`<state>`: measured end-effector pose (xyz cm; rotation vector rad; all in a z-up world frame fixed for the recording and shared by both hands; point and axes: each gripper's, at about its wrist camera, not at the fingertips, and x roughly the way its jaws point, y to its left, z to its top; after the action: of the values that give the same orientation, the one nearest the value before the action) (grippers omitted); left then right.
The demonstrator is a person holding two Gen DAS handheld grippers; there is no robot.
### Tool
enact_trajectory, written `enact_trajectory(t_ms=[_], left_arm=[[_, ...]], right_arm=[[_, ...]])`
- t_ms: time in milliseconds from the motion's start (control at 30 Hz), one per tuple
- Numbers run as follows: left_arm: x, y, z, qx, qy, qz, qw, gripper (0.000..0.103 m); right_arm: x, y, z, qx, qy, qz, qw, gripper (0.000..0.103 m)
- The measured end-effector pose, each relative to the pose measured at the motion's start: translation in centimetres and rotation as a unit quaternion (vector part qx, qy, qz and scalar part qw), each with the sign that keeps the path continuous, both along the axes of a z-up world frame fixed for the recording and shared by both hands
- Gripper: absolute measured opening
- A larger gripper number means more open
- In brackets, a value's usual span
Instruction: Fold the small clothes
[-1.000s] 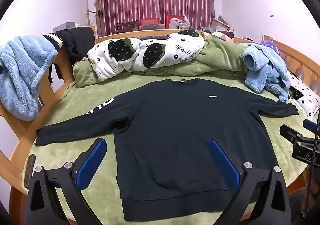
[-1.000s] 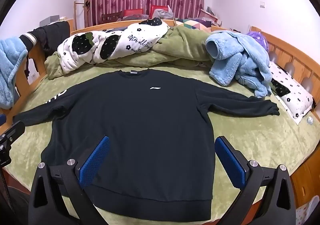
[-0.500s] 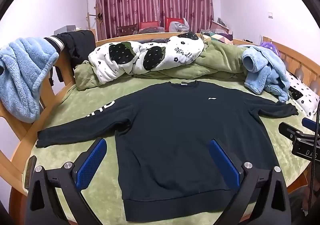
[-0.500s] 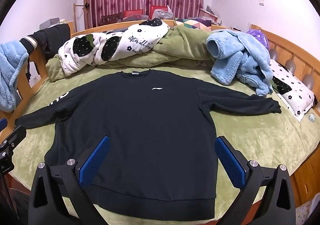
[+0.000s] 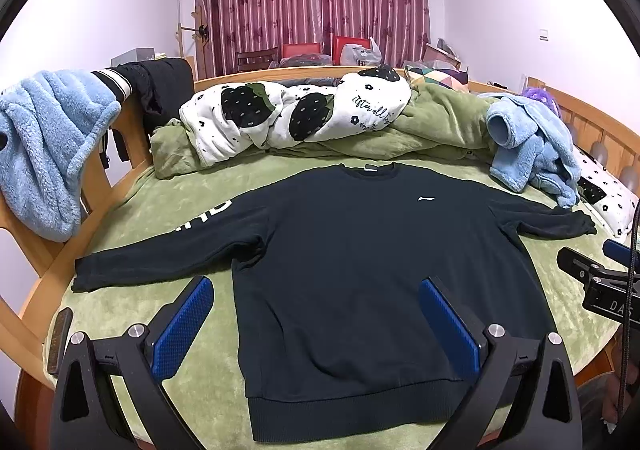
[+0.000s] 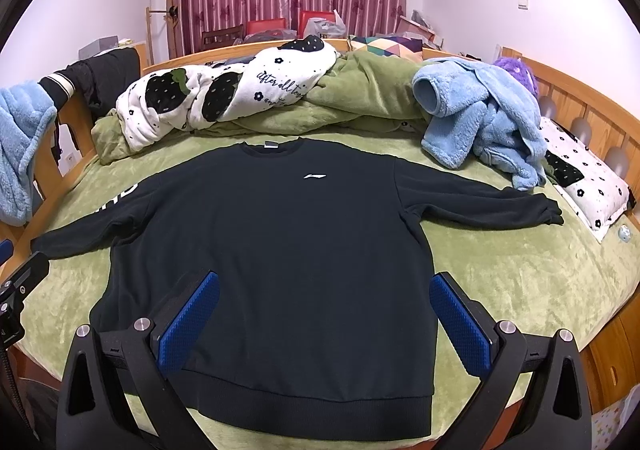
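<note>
A black sweatshirt (image 5: pixel 360 258) (image 6: pixel 288 250) lies flat and face up on the green bed cover, both sleeves stretched out sideways, a small white logo on its chest. My left gripper (image 5: pixel 316 292) hangs open above the lower left of the garment, holding nothing. My right gripper (image 6: pixel 324 290) is also open and empty above the hem region. The right gripper's body shows at the right edge of the left wrist view (image 5: pixel 600 286), and the left gripper's body at the left edge of the right wrist view (image 6: pixel 20 290).
A white strawberry-print quilt (image 5: pixel 288 113) and green bedding are bunched at the far side of the bed. A blue fleece garment (image 6: pixel 480 125) lies at the right, by a flowered pillow (image 6: pixel 584 177). Another blue fleece (image 5: pixel 44 145) hangs over the wooden rail (image 5: pixel 96 185) on the left.
Both grippers have drawn back and risen slightly, so the sweatshirt sits a little lower and farther in both views. The garment itself has not moved.
</note>
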<state>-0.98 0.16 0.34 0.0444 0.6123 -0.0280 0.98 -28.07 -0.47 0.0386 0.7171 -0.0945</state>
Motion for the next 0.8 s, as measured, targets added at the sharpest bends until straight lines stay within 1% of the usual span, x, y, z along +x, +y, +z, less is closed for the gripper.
enact_trajectory(t_ms=[800], left_arm=[[-0.03, 0.17, -0.07, -0.002, 0.001, 0.002, 1.0, 0.103]], right_arm=[[0.02, 0.13, -0.53, 0.0, 0.002, 0.0, 1.0, 0.103]])
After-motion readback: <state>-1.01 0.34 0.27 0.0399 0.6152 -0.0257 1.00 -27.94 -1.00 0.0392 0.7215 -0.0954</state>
